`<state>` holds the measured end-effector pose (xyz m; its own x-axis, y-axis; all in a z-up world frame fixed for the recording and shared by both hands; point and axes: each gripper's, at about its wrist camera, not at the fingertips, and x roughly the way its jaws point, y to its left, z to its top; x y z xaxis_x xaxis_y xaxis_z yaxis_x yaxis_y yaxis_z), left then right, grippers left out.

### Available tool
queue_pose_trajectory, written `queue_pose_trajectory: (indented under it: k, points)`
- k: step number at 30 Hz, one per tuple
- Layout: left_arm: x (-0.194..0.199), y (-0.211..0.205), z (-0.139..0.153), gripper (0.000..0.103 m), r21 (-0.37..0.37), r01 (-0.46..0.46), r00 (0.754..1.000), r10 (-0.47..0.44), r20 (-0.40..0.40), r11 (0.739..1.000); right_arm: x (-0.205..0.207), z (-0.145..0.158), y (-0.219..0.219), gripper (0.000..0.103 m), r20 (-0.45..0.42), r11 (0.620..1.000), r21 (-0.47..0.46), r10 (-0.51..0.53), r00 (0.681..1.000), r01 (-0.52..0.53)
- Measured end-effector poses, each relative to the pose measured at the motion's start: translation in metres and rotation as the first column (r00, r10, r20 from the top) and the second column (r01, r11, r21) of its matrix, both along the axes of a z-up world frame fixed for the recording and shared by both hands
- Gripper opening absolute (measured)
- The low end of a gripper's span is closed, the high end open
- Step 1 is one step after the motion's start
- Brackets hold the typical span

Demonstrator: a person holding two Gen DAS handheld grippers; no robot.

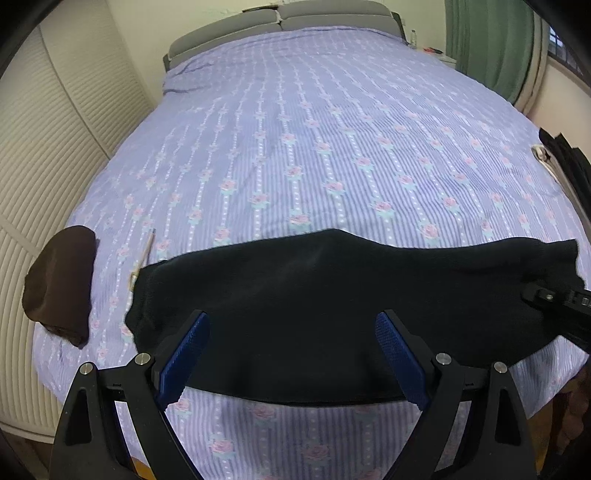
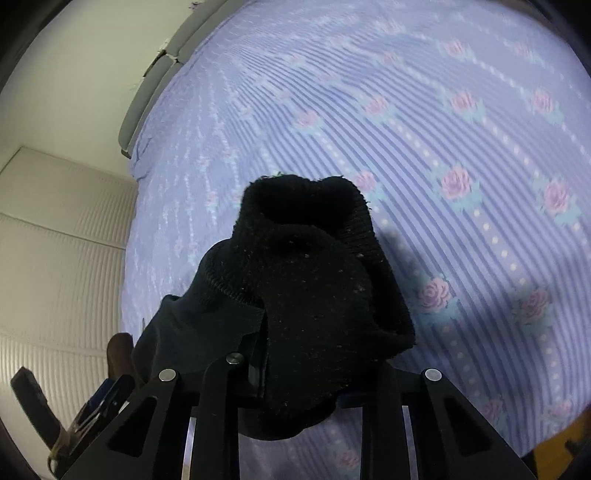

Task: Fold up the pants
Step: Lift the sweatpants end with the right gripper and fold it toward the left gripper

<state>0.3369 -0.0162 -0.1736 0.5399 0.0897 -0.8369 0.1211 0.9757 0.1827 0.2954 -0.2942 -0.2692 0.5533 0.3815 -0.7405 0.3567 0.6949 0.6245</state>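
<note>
The black pants (image 1: 314,295) lie across the near edge of a bed with a purple flowered sheet (image 1: 295,147). My left gripper (image 1: 291,332) is open above the pants near their left end, its blue pads (image 1: 188,354) apart with nothing between them. My right gripper (image 2: 295,354) is shut on one ribbed end of the pants (image 2: 306,266), which bunches up over its fingers and hides the pads. The right gripper also shows at the right edge of the left wrist view (image 1: 554,299), at the pants' right end.
A folded brown garment (image 1: 59,284) lies at the bed's left edge, with a thin stick-like object (image 1: 144,258) beside it. More dark clothing (image 1: 565,162) lies at the right edge. A white louvred wardrobe (image 1: 48,166) stands left; the grey headboard (image 1: 280,18) is at the far end.
</note>
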Motion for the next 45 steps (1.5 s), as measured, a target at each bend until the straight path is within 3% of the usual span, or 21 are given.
queue_pose_trajectory:
  k: [7,11,15,19,26,32,37,40,45]
  points:
    - [0.003,0.034,0.015,0.092,-0.03,-0.058,0.998,0.058,0.021,0.998,0.006,0.059,0.026,0.025,0.056,0.984,-0.167,0.066,0.996,-0.056]
    - [0.002,0.058,0.025,0.092,-0.041,-0.085,0.996,0.087,0.036,0.995,0.012,0.101,0.06,0.025,0.073,0.938,-0.331,0.135,0.988,-0.103]
    - [0.001,0.087,0.034,0.092,-0.063,-0.124,0.991,0.127,0.049,0.99,0.019,0.132,0.092,0.025,0.104,0.918,-0.378,0.174,0.979,-0.123]
    - [0.012,0.103,0.025,0.092,-0.105,-0.125,0.991,0.128,0.025,0.987,0.027,0.151,0.121,0.025,0.123,0.912,-0.389,0.191,0.974,-0.13]
    - [0.038,0.066,-0.005,0.092,-0.135,0.02,1.0,-0.02,0.005,0.991,0.024,0.13,0.09,0.025,0.067,0.947,-0.317,0.08,0.995,-0.055]
    - [0.049,0.008,-0.032,0.092,-0.101,0.194,0.98,-0.198,-0.028,0.976,0.014,0.112,0.06,0.025,0.058,0.97,-0.244,0.023,0.998,-0.008]
    - [0.07,-0.019,-0.048,0.092,-0.089,0.245,0.968,-0.249,-0.043,0.966,0.01,0.101,0.054,0.025,0.065,0.975,-0.221,0.022,0.998,-0.007]
    - [0.091,-0.034,-0.068,0.093,-0.088,0.276,0.953,-0.284,-0.103,0.957,0.006,0.095,0.045,0.025,0.07,0.982,-0.19,-0.001,0.998,0.014]
    - [0.1,-0.049,-0.072,0.093,-0.03,0.33,0.939,-0.331,-0.096,0.943,0.004,0.09,0.043,0.024,0.08,0.986,-0.167,0.007,0.997,0.007]
